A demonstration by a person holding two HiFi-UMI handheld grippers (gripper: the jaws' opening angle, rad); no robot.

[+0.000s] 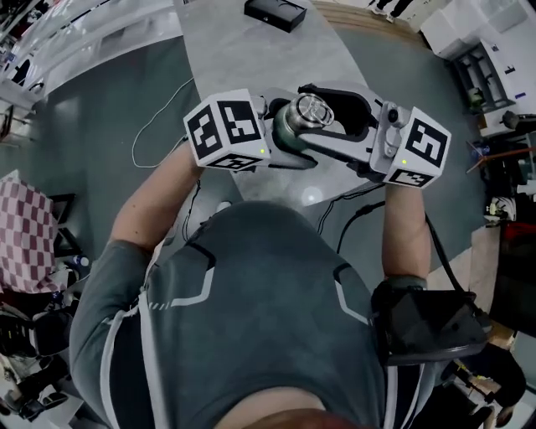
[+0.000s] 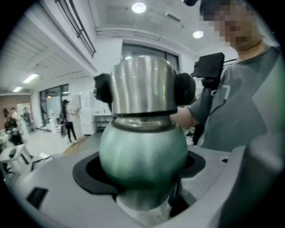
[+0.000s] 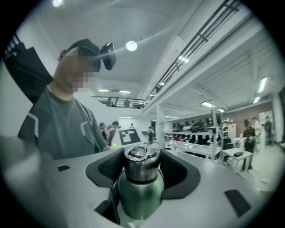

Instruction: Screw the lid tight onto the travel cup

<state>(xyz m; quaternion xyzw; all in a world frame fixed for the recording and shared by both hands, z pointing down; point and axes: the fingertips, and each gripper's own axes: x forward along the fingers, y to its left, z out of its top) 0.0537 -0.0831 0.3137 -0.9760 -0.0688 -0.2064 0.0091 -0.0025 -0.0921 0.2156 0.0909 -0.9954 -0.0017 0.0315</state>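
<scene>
The travel cup (image 1: pixel 293 132) is held in the air over the near edge of the table, a green rounded body with a steel lid (image 1: pixel 311 107) on its neck. My left gripper (image 1: pixel 289 141) is shut on the green body (image 2: pixel 142 151), whose lower part sits between its dark pads. My right gripper (image 1: pixel 323 117) comes from the right and is shut on the lid (image 3: pixel 141 160). Its black pads (image 2: pixel 185 89) press on both sides of the lid (image 2: pixel 142 84). In the right gripper view the green body (image 3: pixel 140 196) hangs below the lid.
A grey table (image 1: pixel 251 50) runs away from me, with a black box (image 1: pixel 275 12) at its far end. Cables (image 1: pixel 159 117) trail over the floor to the left. A black pouch (image 1: pixel 427 323) is strapped to the person's right forearm. Shelves and desks stand around.
</scene>
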